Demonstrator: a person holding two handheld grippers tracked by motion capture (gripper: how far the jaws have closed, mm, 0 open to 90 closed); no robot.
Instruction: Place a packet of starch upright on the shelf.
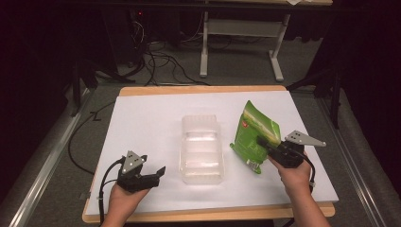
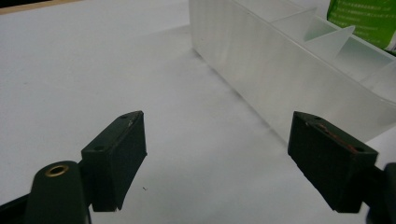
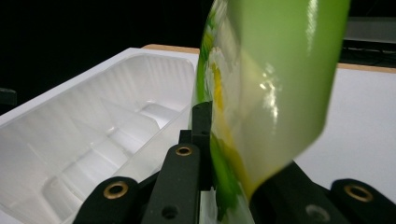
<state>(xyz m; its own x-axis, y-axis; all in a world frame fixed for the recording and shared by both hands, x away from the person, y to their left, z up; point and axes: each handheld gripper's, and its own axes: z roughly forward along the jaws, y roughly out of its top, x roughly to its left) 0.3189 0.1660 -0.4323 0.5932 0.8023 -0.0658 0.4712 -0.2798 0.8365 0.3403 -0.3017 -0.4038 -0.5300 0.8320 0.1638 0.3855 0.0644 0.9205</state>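
Note:
A green snack bag (image 1: 254, 135) stands tilted on the white table, right of a clear plastic tray (image 1: 202, 147). My right gripper (image 1: 263, 144) is shut on the bag's lower right side; in the right gripper view the glossy green bag (image 3: 266, 84) is pinched between the black jaws, with the tray (image 3: 88, 135) to its left. My left gripper (image 1: 160, 172) rests near the front left of the table, open, with nothing between its jaws. In the left gripper view its fingertips (image 2: 116, 154) hover over bare table beside the tray's wall (image 2: 261, 74).
The tray has ribbed compartments and lies mid-table. The table's wooden edge (image 1: 198, 215) runs along the front. Cables and a metal stand (image 1: 204, 42) lie on the floor beyond the far edge.

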